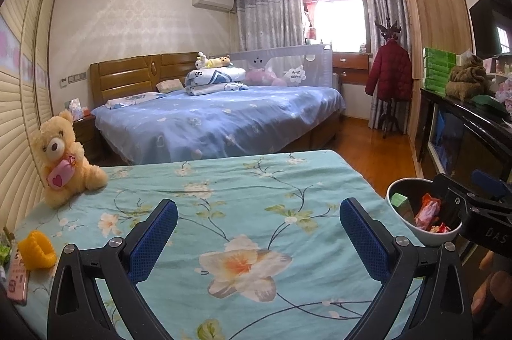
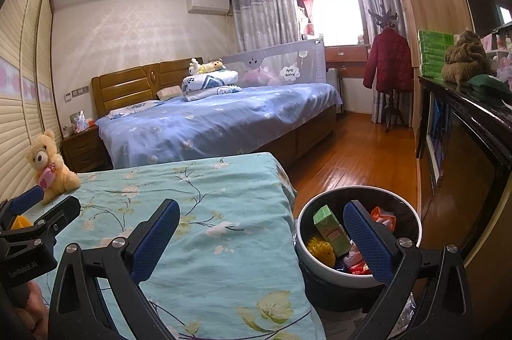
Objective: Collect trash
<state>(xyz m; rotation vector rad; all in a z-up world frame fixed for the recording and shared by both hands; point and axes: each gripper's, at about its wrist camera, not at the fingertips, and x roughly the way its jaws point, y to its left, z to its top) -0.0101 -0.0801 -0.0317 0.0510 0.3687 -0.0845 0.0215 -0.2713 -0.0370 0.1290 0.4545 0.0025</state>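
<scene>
Both grippers are hanging over the near bed with the teal floral sheet (image 1: 243, 212), and both sets of jaws are spread wide with nothing in them. The left gripper (image 1: 258, 239) sits over the middle of the sheet, right above a big printed flower. The right gripper (image 2: 261, 242) is off the bed's right edge, with its right blue pad in front of the round white trash bin with the dark liner (image 2: 412, 213), which stands on the wooden floor just beside the bed.

The right wrist view looks down into the bin: a light green carton (image 2: 331, 229), a yellow knobbly thing (image 2: 321, 247) and some red and pink wrappers (image 2: 382, 216) are in there. From the left wrist view you only get the bin at the right edge, partly behind the right gripper, with the green carton and wrappers peeking out.

Only the left view shows the stuff at the bed's left edge: a yellow knitted cup-shaped item (image 1: 37, 248) and a pink phone (image 1: 17, 279) just beside it. The tan teddy bear with a pink heart (image 1: 64, 157) sits against the slatted wall in both views.
</scene>
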